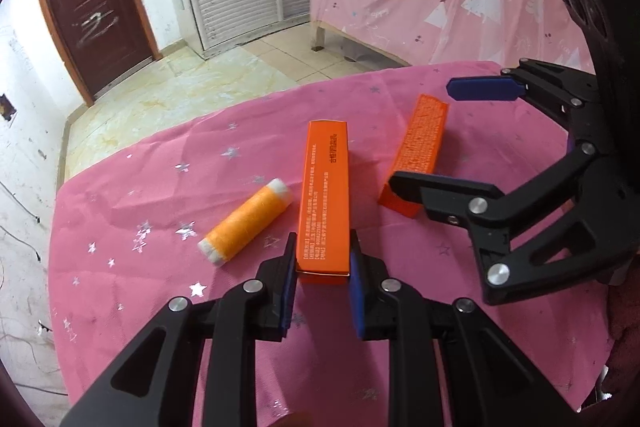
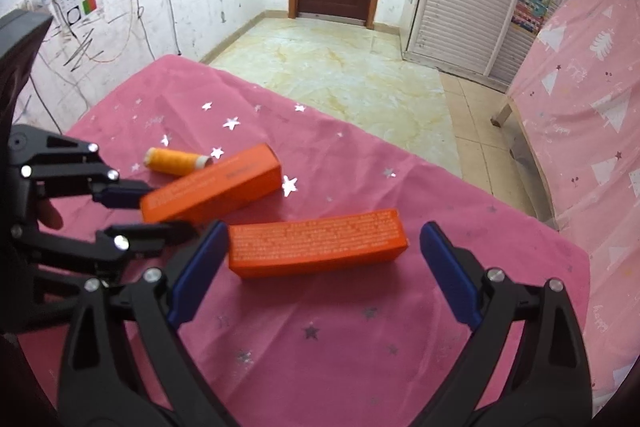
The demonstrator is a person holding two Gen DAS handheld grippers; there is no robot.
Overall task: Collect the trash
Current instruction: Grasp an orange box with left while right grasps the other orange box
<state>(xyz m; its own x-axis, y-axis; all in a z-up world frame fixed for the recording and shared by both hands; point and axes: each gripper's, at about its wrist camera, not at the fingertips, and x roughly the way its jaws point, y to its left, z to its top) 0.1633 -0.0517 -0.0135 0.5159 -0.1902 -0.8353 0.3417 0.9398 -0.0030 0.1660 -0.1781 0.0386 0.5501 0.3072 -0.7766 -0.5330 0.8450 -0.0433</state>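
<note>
I am pinching the near end of the first orange box [image 1: 325,195] with my left gripper [image 1: 323,267] to secure it on the pink tablecloth [image 1: 160,211], while holding my right gripper [image 2: 320,267] spread wide around the second orange box [image 2: 316,243], ready to close on it.

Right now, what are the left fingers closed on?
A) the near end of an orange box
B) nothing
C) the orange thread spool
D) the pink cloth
A: the left gripper has both fingers pressed against the sides of the near end of an orange box, while the thread spool lies free beside it on the cloth.
</note>
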